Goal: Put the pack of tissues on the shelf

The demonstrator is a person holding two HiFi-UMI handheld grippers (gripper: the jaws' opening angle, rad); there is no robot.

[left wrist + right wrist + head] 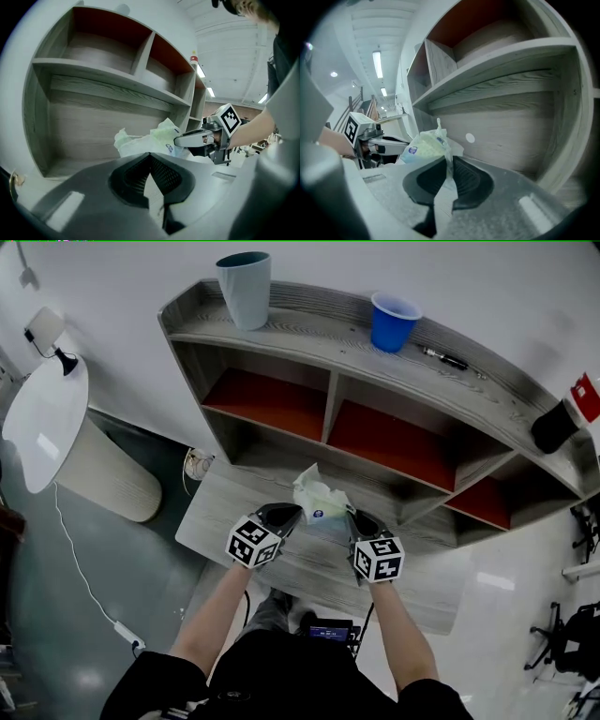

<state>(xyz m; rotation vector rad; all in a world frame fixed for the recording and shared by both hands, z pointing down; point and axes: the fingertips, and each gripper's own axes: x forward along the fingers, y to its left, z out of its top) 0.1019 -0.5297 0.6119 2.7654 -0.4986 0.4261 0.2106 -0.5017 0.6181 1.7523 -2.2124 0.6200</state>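
Observation:
The pack of tissues (319, 498), pale green-white in crinkled film with a blue mark, hangs between my two grippers in front of the wooden shelf's (281, 465) bottom compartment. My left gripper (293, 512) is shut on the pack's left end, and my right gripper (352, 517) is shut on its right end. In the left gripper view the jaws (150, 155) meet under the pack (147, 140), with the right gripper (182, 139) across from them. The right gripper view shows a strip of the film pinched at the right gripper (449, 161), the pack (424, 146) beyond, and the left gripper (401, 143) opposite.
On the shelf's top stand a grey-blue cup (246, 289), a blue cup (393, 322), a pen (443, 357) and a black object (553, 427). Red-backed compartments (272, 399) sit below. A white round table (45, 413) is at left, and a cable (84, 577) lies on the floor.

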